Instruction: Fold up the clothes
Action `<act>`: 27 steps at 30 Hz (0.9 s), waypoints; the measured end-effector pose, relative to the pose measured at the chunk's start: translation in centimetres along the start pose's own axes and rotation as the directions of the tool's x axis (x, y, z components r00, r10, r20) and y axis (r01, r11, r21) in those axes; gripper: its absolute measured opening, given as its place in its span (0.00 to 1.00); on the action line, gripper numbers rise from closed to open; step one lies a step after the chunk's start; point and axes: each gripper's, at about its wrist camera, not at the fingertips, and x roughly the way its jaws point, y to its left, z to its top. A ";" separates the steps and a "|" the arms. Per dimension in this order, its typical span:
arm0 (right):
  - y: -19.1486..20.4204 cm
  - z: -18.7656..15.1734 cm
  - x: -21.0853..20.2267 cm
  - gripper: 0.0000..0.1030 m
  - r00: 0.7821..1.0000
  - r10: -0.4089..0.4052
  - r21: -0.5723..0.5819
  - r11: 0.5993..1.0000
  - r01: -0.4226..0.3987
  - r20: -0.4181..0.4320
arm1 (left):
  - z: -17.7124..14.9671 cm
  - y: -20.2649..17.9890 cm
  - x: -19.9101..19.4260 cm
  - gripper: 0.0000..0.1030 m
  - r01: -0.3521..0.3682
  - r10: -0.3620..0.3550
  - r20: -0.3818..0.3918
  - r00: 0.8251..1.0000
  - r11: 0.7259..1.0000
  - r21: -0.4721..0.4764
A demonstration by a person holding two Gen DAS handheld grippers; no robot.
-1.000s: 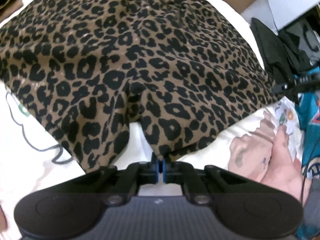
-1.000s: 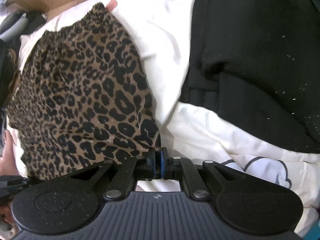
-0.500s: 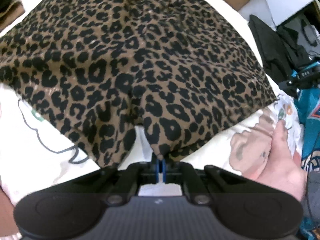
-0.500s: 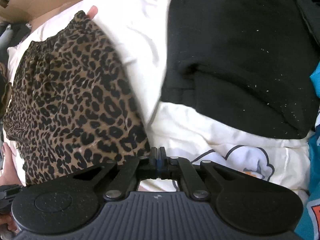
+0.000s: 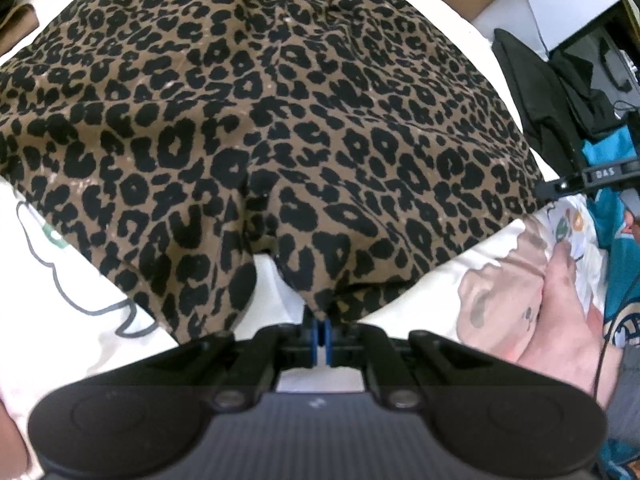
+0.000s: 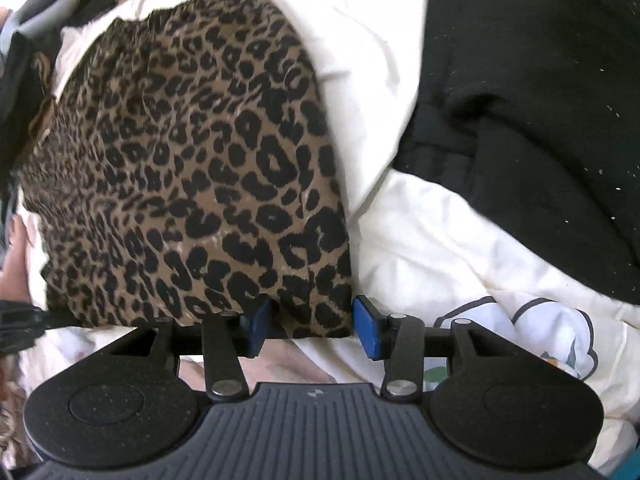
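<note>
Pinching the hem of the leopard-print shorts (image 5: pixel 280 120), your left gripper (image 5: pixel 321 334) has its blue pads pressed together on the fabric at the inner edge of one leg opening. The shorts spread flat away from that gripper across the white printed bedding (image 5: pixel 60 292), waistband at the far side.

Your right gripper (image 6: pixel 310 326) is opening. Its blue pads (image 6: pixel 368 326) stand apart, and the bottom corner of the shorts (image 6: pixel 192 168) lies between them, loose, with no pad pressing on it. From this side the shorts extend up and to the left of the gripper.

A folded black garment (image 6: pixel 532 112) lies on the bedding (image 6: pixel 420 240) to the right, apart from the shorts. A bare hand (image 5: pixel 560 320) rests on the bedding just beside your left gripper.
</note>
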 end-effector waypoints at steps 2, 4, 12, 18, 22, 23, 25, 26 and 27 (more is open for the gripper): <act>0.1 0.0 0.5 0.47 1.000 -0.020 -0.001 1.000 0.020 -0.004 | -0.1 0.1 -0.1 0.03 0.001 -0.001 0.001 1.000 1.000 0.002; 0.1 0.1 0.9 0.26 0.999 -0.034 0.010 0.999 0.034 -0.008 | -0.2 0.2 -0.2 0.03 0.001 -0.001 0.002 1.000 1.000 0.003; -0.2 0.7 -0.3 0.02 0.998 -0.063 0.037 0.997 0.063 0.000 | 0.0 -0.1 -0.7 0.03 -0.025 0.024 0.016 1.000 0.998 0.066; 0.4 1.1 -0.6 0.02 0.996 -0.092 0.049 0.995 0.092 0.010 | -1.2 -3.1 -0.5 0.03 -0.161 0.149 0.062 0.987 0.932 0.324; 0.3 1.4 -1.4 0.02 0.996 -0.089 0.059 0.994 0.088 0.016 | -1.3 -2.9 -0.8 0.03 -0.134 0.125 0.051 0.991 0.945 0.297; 0.4 1.6 -1.6 0.02 0.996 -0.091 0.058 0.994 0.089 0.023 | -1.2 -2.7 -1.0 0.03 -0.118 0.109 0.050 0.993 0.954 0.275; 0.5 1.9 -2.0 0.02 0.995 -0.090 0.062 0.994 0.088 0.035 | -0.9 -2.3 -1.3 0.03 -0.093 0.083 0.052 0.995 0.968 0.232; 0.5 2.0 -2.2 0.02 0.995 -0.088 0.067 0.994 0.085 0.041 | -0.8 -2.0 -1.5 0.04 -0.085 0.075 0.054 0.996 0.974 0.210; 0.5 2.1 -2.4 0.02 0.995 -0.087 0.068 0.994 0.083 0.048 | -0.6 -1.6 -1.6 0.04 -0.072 0.063 0.057 0.996 0.981 0.181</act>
